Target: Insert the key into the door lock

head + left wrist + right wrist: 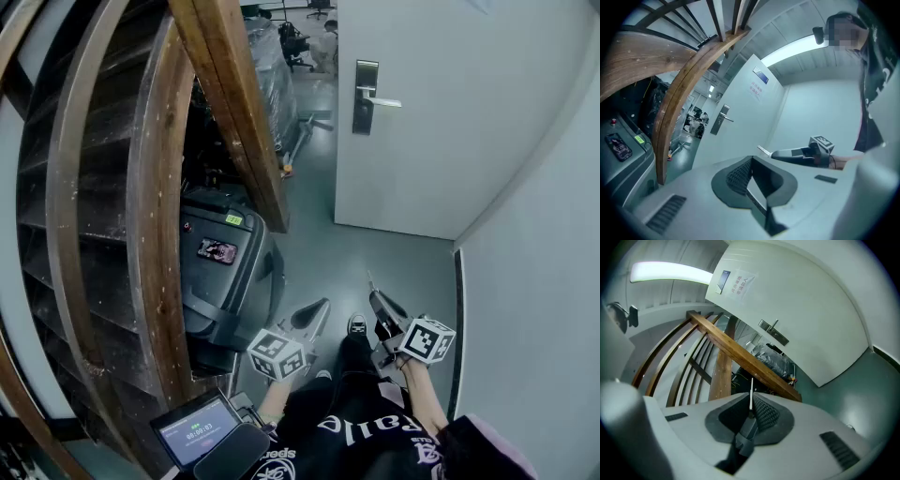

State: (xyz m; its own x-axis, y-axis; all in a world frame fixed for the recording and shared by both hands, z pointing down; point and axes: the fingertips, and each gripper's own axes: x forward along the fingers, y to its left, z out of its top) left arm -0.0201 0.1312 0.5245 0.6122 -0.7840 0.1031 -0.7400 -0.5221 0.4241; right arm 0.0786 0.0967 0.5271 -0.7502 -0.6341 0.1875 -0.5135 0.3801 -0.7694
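A white door stands ahead with a metal lock plate and lever handle, also seen in the left gripper view and the right gripper view. My right gripper is shut on a key whose thin metal blade sticks out past the jaws, pointing up and forward, well short of the door. The key also shows from the left gripper view. My left gripper hangs low beside it, jaws together with nothing between them.
A curved wooden stair railing and slanted beam fill the left. A grey machine sits below it. A tablet shows at bottom left. Grey floor lies before the door; a wall runs on the right.
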